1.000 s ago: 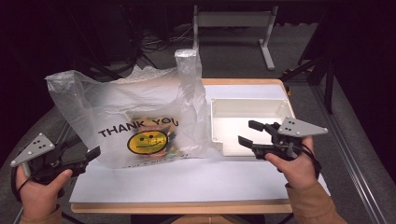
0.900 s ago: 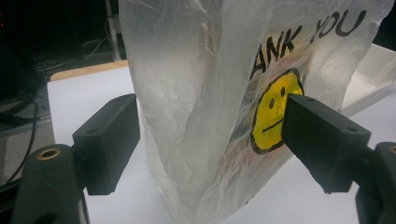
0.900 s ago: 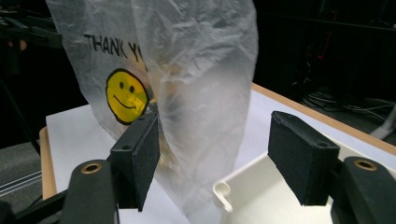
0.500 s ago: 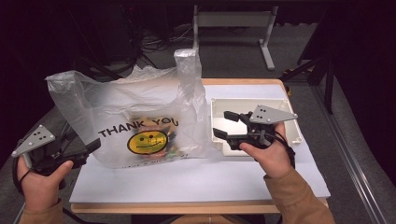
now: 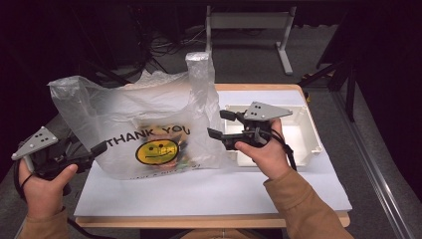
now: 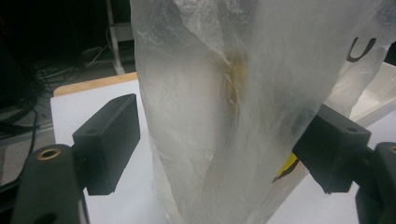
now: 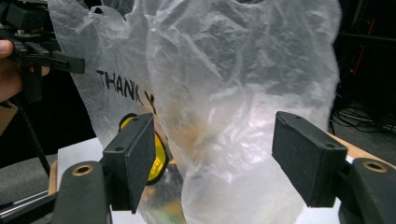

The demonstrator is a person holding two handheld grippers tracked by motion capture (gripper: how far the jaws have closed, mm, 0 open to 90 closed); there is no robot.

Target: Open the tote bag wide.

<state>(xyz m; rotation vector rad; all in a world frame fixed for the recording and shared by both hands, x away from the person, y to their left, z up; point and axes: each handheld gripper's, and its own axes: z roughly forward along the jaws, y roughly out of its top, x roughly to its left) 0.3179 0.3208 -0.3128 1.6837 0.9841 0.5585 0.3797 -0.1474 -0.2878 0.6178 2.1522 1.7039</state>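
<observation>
Clear plastic bag (image 5: 149, 129), crinkled, standing upright on the white surface (image 5: 214, 194). Black "THANK YOU" print above a yellow smiley on its front. Handles up, one raised tall at its right end. Colourful contents show dimly through its lower part.

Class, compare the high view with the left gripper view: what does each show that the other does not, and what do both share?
High view alone: the smiley face, both hands, and the right gripper open beside the plastic bag. Left gripper view alone: the bag's crumpled end standing between the open left gripper pads. Both share the bag, the white tray and the white table sheet.
</observation>
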